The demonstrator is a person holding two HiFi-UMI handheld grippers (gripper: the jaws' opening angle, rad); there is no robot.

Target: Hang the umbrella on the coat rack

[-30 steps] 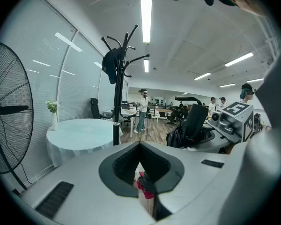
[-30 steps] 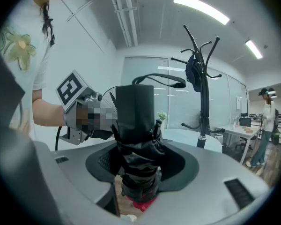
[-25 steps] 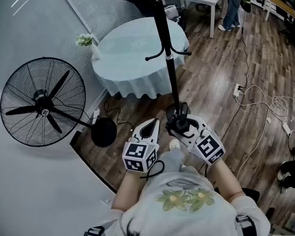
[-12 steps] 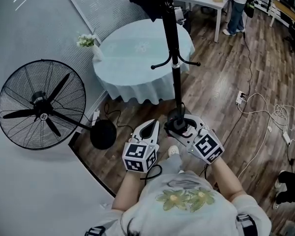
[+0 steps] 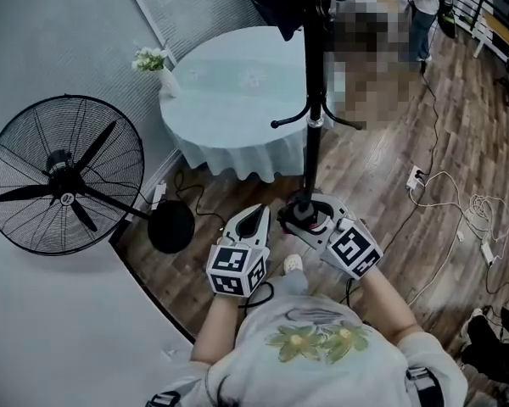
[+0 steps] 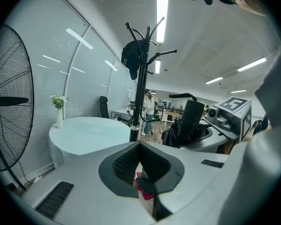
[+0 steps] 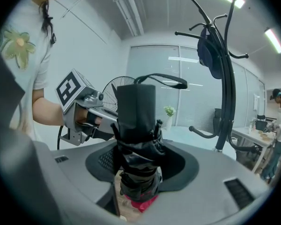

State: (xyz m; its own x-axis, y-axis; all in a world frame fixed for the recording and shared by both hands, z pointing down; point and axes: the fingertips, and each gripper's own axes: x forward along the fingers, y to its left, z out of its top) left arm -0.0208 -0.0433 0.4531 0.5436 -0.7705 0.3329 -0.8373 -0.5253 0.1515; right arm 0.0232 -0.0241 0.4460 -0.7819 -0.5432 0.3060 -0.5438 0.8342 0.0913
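We hold the folded black umbrella (image 7: 136, 125) upright in our right tool (image 7: 140, 172), whose jaws are clamped on its bundled fabric while the curved handle rises above them. In the head view the right tool (image 5: 301, 214) and the umbrella (image 5: 305, 213) sit low in front of us, just at the foot of the coat rack (image 5: 312, 142), which stands at our 12 o'clock. A dark cap (image 6: 131, 60) hangs from the rack's upper hooks. Our left tool (image 5: 256, 219) is just beside the right one, at its 9 o'clock, with the jaws brought together on nothing. A round counter (image 5: 229, 100) with a pale cloth lies at 11 o'clock and carries a vase of flowers (image 5: 157, 66) at its far left edge. A standing fan (image 5: 64, 176) is at 9 o'clock.
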